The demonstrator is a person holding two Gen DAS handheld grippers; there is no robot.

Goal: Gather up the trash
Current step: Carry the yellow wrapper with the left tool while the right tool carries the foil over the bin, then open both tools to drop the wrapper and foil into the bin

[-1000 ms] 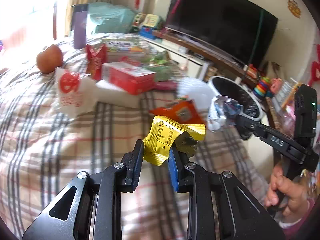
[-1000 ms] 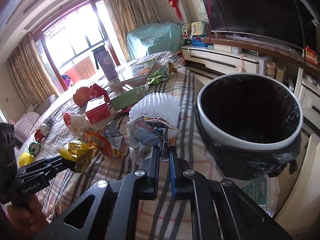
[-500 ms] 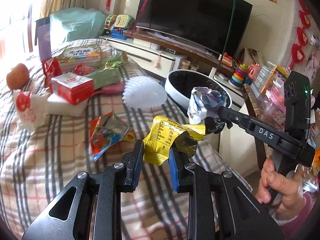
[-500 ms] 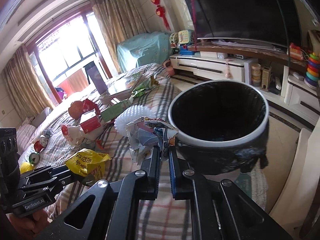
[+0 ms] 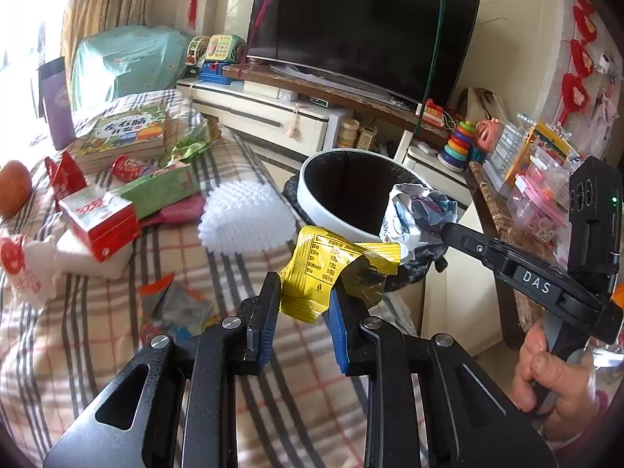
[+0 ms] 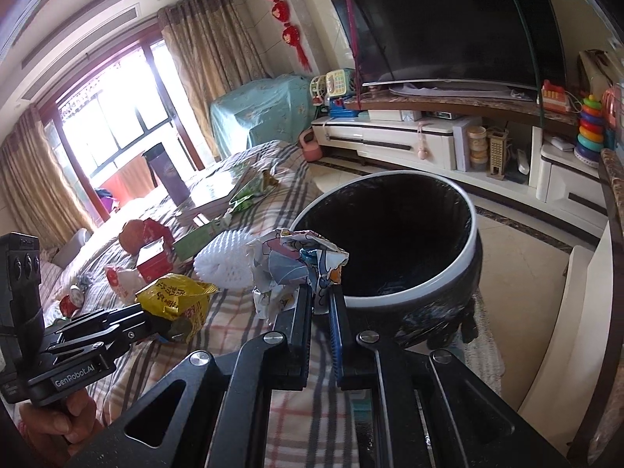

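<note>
My left tool (image 5: 304, 300) grips a yellow wrapper (image 5: 331, 269), its blue-padded fingers (image 5: 269, 312) pinched on the crumpled foil above the plaid bed (image 5: 97, 351). My right tool (image 6: 320, 304) is closed on a crumpled paper ball (image 6: 292, 269), held just at the near rim of the bin (image 6: 448, 273); from the left wrist view the ball (image 5: 421, 210) overlaps the bin's white rim (image 5: 323, 214) on the side nearest me. The bin, lined with a black bag, stands on the floor beside the bed, in front of the TV (image 5: 362, 27) and its low white cabinet (image 5: 265, 117). Still on the bed: an orange wrapper (image 5: 171, 304) just left of my left tool, a white foam net (image 5: 245, 222) near the bin, a red-and-white carton (image 5: 101, 222), a green box (image 5: 160, 191), a children's book (image 5: 124, 132) and an orange fruit (image 5: 13, 187) at the far left edge. The yellow wrapper (image 6: 175, 300) hangs well short of the bin, to the left of the paper ball.
</note>
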